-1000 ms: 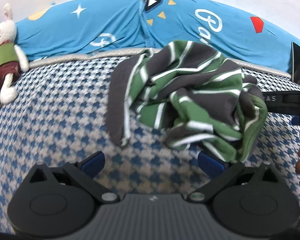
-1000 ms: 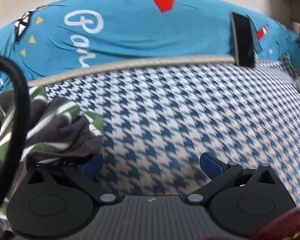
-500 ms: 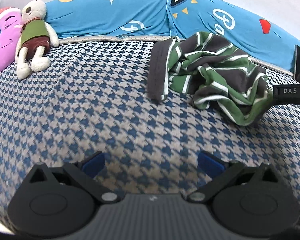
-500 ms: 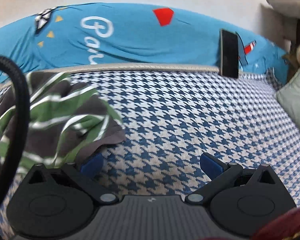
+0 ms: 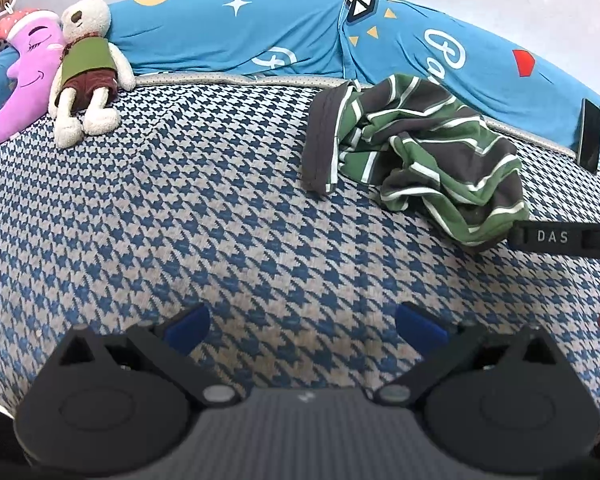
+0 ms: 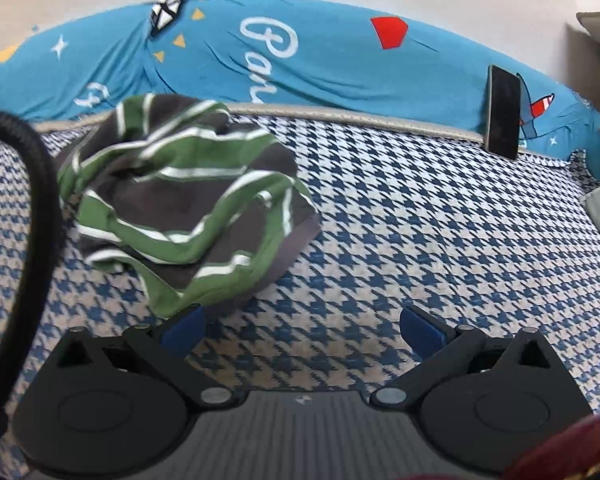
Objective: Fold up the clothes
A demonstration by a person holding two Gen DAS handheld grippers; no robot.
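— Striped shirt (image 5: 416,152): where is it?
— Crumpled on your houndstooth bed cover (image 5: 180,200), near the blue pillow (image 5: 260,32).
— My claws?
— Left gripper (image 5: 302,326) and right gripper (image 6: 302,326) both spread wide, holding nothing.

You see a rabbit plush (image 5: 85,60) beside a purple pillow (image 5: 24,76); a phone (image 6: 502,112) leans against the blue bolster (image 6: 320,60).

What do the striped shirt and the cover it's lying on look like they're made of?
Striped shirt: looks like soft matte jersey knit, judging by its limp, rounded crumples. Houndstooth cover: seems a thicker woven or knitted fabric with coarse, matte texture, stretched flat; the exact fibre can't be told.
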